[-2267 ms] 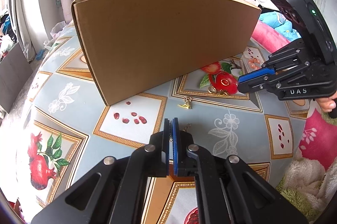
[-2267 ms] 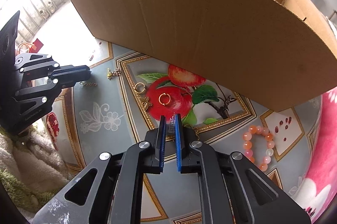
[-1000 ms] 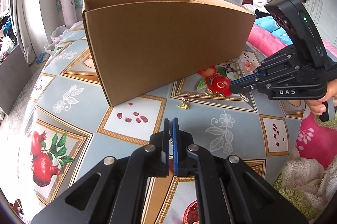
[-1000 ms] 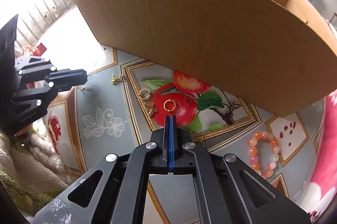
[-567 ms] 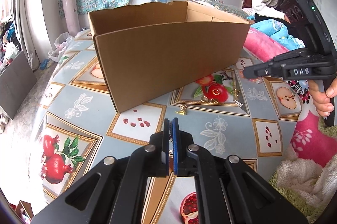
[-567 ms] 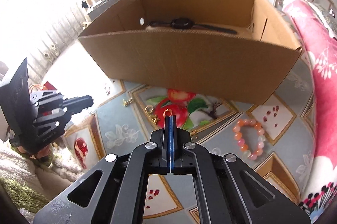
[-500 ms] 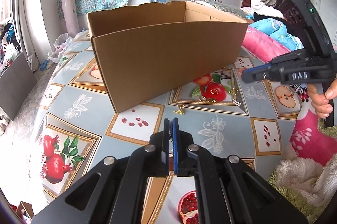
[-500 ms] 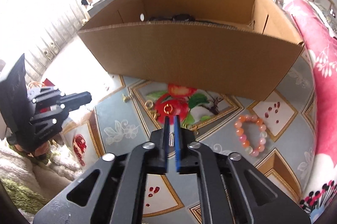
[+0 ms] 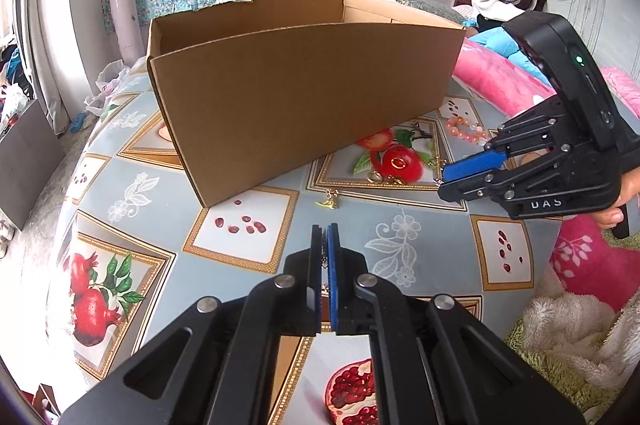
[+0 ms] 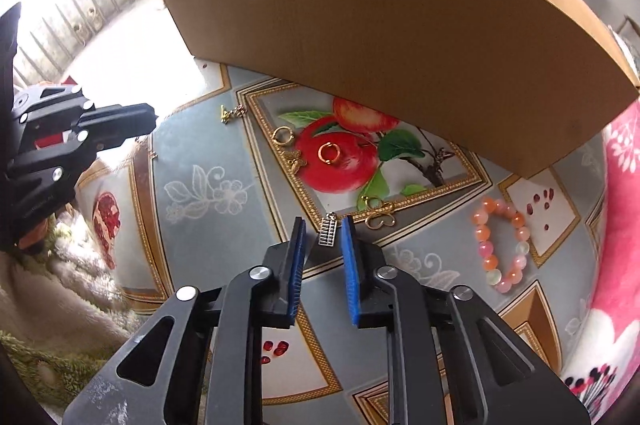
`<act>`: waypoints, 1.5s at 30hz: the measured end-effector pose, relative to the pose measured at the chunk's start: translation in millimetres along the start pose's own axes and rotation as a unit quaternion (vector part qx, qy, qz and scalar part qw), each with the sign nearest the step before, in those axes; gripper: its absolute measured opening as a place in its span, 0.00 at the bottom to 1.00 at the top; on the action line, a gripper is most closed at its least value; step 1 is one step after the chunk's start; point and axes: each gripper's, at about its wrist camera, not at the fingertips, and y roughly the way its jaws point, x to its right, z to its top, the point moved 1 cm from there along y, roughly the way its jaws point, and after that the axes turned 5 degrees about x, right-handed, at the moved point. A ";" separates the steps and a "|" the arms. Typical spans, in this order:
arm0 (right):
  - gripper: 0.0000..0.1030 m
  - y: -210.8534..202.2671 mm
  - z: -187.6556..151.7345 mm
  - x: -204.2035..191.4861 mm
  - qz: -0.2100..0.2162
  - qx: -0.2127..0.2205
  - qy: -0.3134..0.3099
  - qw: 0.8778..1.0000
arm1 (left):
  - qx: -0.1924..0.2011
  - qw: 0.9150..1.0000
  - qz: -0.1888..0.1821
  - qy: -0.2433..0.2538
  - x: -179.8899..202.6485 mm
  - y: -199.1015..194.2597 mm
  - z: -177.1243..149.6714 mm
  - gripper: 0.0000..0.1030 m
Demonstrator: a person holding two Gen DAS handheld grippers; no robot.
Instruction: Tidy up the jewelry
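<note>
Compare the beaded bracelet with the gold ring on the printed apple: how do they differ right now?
The beaded bracelet is a large loop of orange, pink and white beads; the gold ring is a small plain metal hoop. The bracelet lies right of the open right gripper, the ring ahead of it. Both lie flat on the tablecloth, outside the cardboard box.

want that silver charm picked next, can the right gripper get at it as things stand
Probably yes. The right gripper is open, and the silver charm lies flat on the tablecloth right between its fingertips with nothing over it. The gold butterfly clasp sits close beside the right finger, apart from the charm.
</note>
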 end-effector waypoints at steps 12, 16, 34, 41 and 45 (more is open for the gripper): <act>0.02 -2.3 0.2 8.6 0.013 0.010 0.031 0.999 | 0.006 1.000 0.005 -0.004 -4.7 -5.1 -0.3 0.02; 0.02 -7.5 -4.3 16.4 0.014 0.014 0.036 0.999 | 0.010 1.000 0.009 -0.004 -5.2 -9.7 0.0 0.02; 0.02 -157.2 34.8 30.1 -0.016 0.202 0.010 0.979 | 0.142 0.989 0.027 0.026 -9.2 -91.6 64.4 0.02; 0.02 -160.9 98.0 69.3 0.051 0.242 0.010 0.969 | 0.164 0.986 -0.025 0.011 -33.3 -76.5 136.8 0.02; 0.02 -122.2 132.6 97.9 0.086 0.198 0.037 0.976 | 0.086 0.994 -0.063 -0.037 -55.7 -20.8 171.0 0.02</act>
